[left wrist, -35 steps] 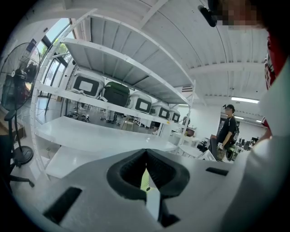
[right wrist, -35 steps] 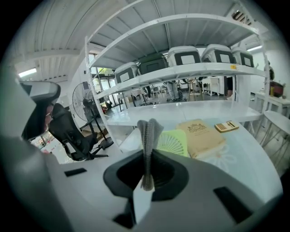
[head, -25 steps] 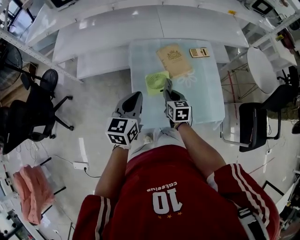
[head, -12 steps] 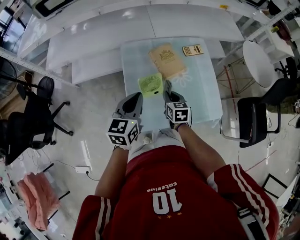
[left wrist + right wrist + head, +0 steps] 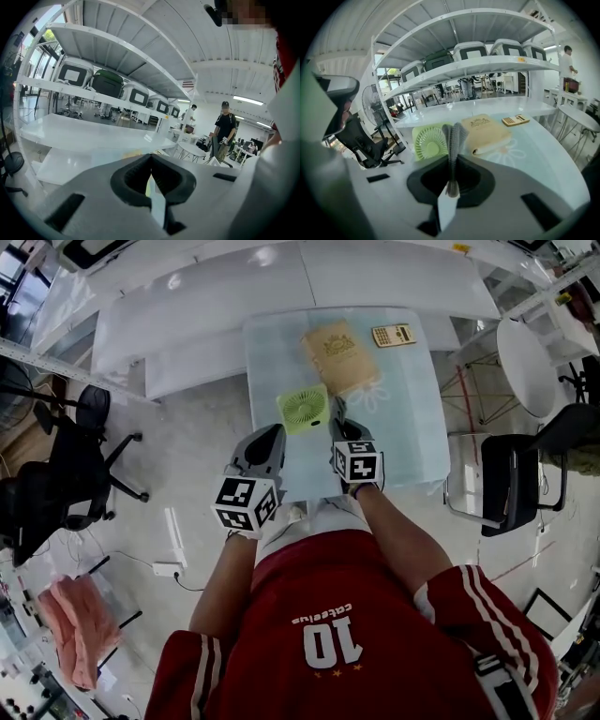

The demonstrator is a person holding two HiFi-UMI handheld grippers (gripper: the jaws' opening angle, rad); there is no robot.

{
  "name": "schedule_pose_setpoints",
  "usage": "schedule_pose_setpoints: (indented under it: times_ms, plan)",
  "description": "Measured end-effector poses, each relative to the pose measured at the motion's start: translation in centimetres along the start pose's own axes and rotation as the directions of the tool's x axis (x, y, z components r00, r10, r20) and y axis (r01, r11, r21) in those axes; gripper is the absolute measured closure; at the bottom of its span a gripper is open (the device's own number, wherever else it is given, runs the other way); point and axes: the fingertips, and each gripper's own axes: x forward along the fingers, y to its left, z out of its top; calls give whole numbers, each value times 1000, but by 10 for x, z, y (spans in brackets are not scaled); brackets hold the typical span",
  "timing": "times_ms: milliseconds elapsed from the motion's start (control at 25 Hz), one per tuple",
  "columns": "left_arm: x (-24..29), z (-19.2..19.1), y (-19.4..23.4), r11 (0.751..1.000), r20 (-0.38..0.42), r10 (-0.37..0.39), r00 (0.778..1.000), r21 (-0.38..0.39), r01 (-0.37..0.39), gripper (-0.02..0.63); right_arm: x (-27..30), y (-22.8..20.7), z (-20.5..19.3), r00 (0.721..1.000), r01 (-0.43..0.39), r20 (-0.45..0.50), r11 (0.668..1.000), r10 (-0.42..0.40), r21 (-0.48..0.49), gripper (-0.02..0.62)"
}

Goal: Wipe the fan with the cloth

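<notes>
Fan (image 5: pixel 303 409) face-up on the glass table (image 5: pixel 403 437), toward its left edge, at 11 o'clock from the right gripper (image 5: pixel 336 411) and just beside its tip. Cloth (image 5: pixel 341 356), tan and folded, at 1 o'clock of the fan and just beside its far corner. Calculator (image 5: pixel 394 335) farther off at 1 o'clock, apart from both. Right gripper pressed together on nothing (plain in its own view). Left gripper (image 5: pixel 273 432) likewise closed and empty, at 7 o'clock of the fan, near the table's left edge. No cloth in hand, so no wiping begun.

Risks, by judgement: brushing the light fan toward the left edge while reaching past it for the cloth; pinching only the top fold and dragging the cloth open; pressing down unbraced and sliding the fan across slick glass.
</notes>
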Motion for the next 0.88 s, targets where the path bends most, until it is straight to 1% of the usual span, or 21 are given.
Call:
schedule_pose_setpoints:
  times_ms: [280, 480, 880]
  plan:
    - [6, -4, 9, 1000, -12, 18, 1000, -9, -18, 600, 15, -9, -3, 1000, 7, -15, 1000, -7, -28, 575]
    - [7, -6, 18, 999, -13, 31, 999, -22, -31, 600, 24, -9, -5, 1000, 11, -21, 998, -12, -67, 575]
    - [-1, -13, 31, 997, -19, 55, 998, -44, -56, 600, 33, -5, -9, 999, 14, -37, 995, -17, -95, 575]
